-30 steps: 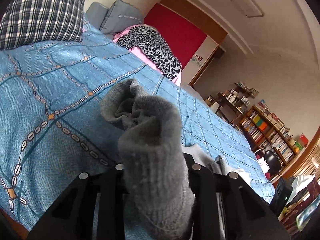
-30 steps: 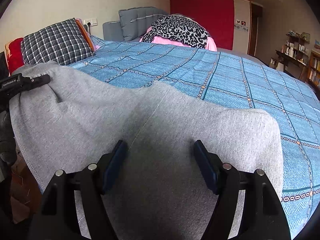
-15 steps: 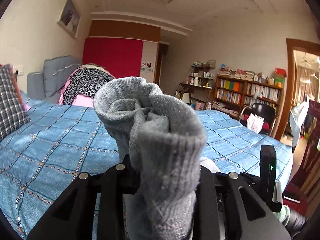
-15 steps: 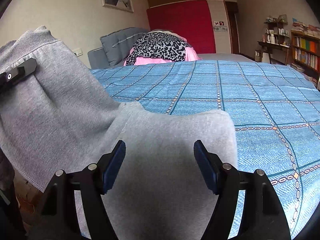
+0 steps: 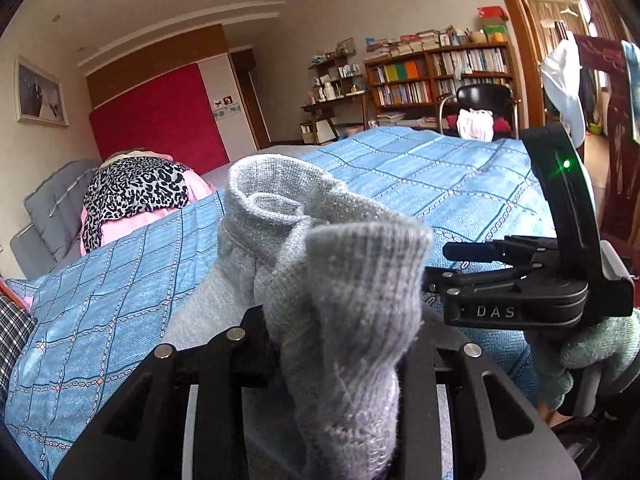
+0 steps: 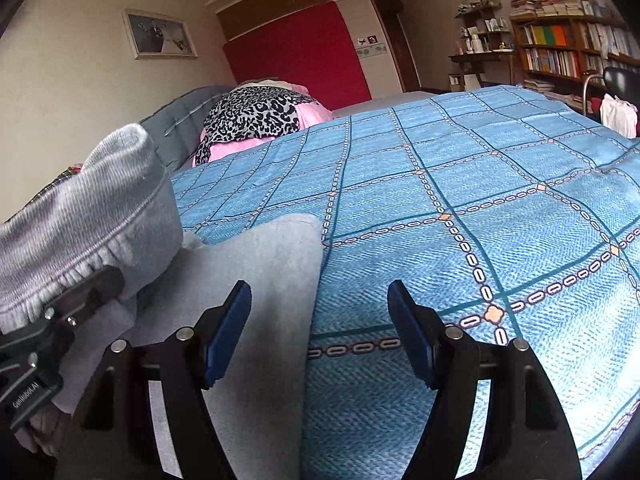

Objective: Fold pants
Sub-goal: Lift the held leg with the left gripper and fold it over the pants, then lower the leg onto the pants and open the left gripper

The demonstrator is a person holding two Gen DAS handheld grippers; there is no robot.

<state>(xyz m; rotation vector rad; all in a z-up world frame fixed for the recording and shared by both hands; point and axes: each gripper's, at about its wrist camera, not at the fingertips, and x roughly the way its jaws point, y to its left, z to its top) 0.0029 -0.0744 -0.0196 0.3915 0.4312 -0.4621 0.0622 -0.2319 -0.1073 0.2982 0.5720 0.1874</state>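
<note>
Grey sweatpants lie on a bed with a blue patterned cover. My left gripper is shut on the bunched ribbed waistband of the pants and holds it lifted above the bed. In the right wrist view this gripper shows at the left with the waistband in it. My right gripper is open and empty, low over the bed, its left finger above the pants' edge. It shows in the left wrist view at the right.
A leopard-print and pink pile lies at the head of the bed by a grey headboard. A plaid pillow sits at the left. Bookshelves and a black chair stand beyond the bed.
My left gripper has swung right with the waistband, folding it over toward the right gripper. My right gripper stayed open; the pants now cover only its left side.
</note>
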